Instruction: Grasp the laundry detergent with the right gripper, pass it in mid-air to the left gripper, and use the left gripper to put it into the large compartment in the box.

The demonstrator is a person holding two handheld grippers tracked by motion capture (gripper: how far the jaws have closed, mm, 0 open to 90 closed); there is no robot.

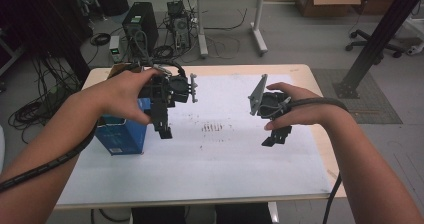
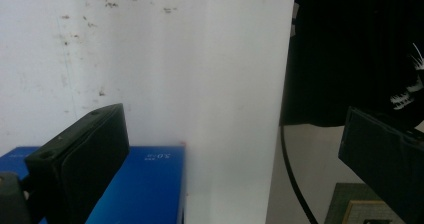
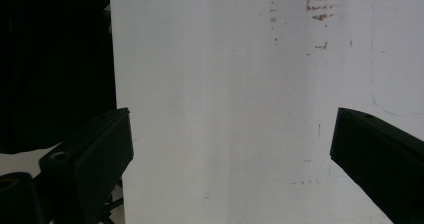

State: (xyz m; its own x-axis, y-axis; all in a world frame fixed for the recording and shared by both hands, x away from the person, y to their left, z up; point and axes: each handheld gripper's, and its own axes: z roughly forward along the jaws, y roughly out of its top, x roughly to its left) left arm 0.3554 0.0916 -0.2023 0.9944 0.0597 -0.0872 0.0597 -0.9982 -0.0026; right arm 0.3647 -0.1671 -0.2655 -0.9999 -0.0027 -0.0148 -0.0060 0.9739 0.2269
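Hovering over the white sheet (image 1: 225,154) on the worktop (image 1: 320,149), you had a hand-held gripper in each hand, and both pointed down at the paper. Your left hand-held gripper (image 1: 163,132) hung at the sheet's left side, its jaws spread wide with nothing between them; in the left gripper view (image 2: 240,149) one jaw sat above a blue box (image 2: 145,184) and the other out past the paper's edge. Your left hand (image 1: 125,96) wrapped its body, right over that blue box (image 1: 122,134).

The box stood upright near the left edge of the sheet, tall side up, bright blue with a pale label low on its front; small white print showed on it from the left gripper view, too small to read.

Your right hand-held gripper (image 1: 274,139) was well apart from the left one, over the right half of the sheet, jaws likewise wide and empty in the right gripper view (image 3: 230,149). Your right hand (image 1: 300,109) gripped it, cable (image 1: 332,199) trailing off the near edge.

Between the two hand-held grippers, a patch of brownish marks (image 1: 212,127) stained the paper.
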